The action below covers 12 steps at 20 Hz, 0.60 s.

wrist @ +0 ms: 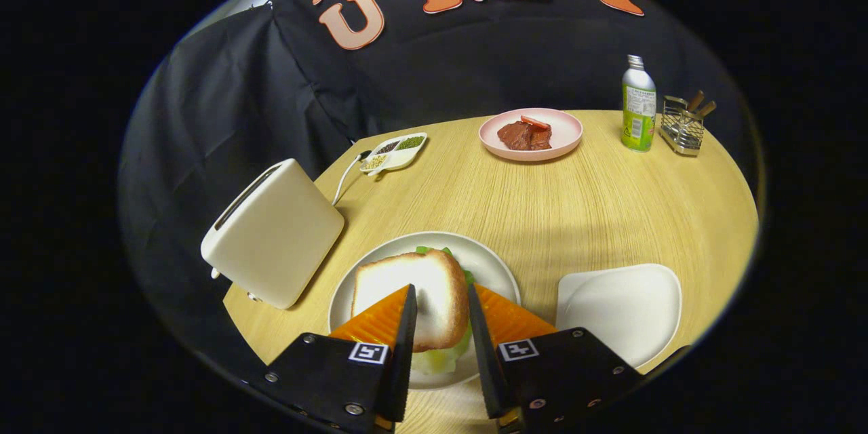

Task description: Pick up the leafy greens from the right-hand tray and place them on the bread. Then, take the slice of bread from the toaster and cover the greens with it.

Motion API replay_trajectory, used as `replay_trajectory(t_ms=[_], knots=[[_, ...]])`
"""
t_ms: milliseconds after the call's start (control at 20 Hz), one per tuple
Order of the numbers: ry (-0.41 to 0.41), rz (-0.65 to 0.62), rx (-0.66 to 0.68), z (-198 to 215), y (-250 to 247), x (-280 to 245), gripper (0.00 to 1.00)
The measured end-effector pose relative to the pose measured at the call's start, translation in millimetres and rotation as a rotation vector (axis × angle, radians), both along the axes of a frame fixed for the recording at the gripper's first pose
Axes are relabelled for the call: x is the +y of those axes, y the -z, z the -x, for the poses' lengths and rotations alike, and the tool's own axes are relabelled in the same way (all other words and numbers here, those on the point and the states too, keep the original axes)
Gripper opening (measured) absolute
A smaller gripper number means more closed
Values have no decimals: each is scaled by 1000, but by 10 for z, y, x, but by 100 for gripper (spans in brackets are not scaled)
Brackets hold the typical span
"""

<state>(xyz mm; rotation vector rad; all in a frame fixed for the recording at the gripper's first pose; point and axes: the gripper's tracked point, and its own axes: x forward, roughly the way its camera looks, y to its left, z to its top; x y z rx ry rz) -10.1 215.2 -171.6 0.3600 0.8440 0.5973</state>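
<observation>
A slice of bread lies flat on the round white plate, just ahead of and between my fingers. Leafy greens peek out from under its far edge and right side, and something pale shows under its near edge. My gripper hovers over the near half of the slice. Its orange fingers stand apart, open, and press on nothing. The white toaster stands left of the plate with its slot turned away. The square white tray to the right of the plate is bare.
Beyond the plate on the round wooden table are a pink plate with meat, a green bottle and a wire holder. A small divided dish of seeds sits behind the toaster beside its cable.
</observation>
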Motion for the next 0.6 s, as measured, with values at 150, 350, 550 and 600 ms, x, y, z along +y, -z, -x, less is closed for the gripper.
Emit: replay_trajectory(t_ms=[150,350,550,600], knots=[[61,31,-107,-153,-150,-158,56],[142,50,-254,-288,-446,-392,68],[236,107,-432,-357,-843,-748,80],[255,131,-462,-349,-926,-835,81]])
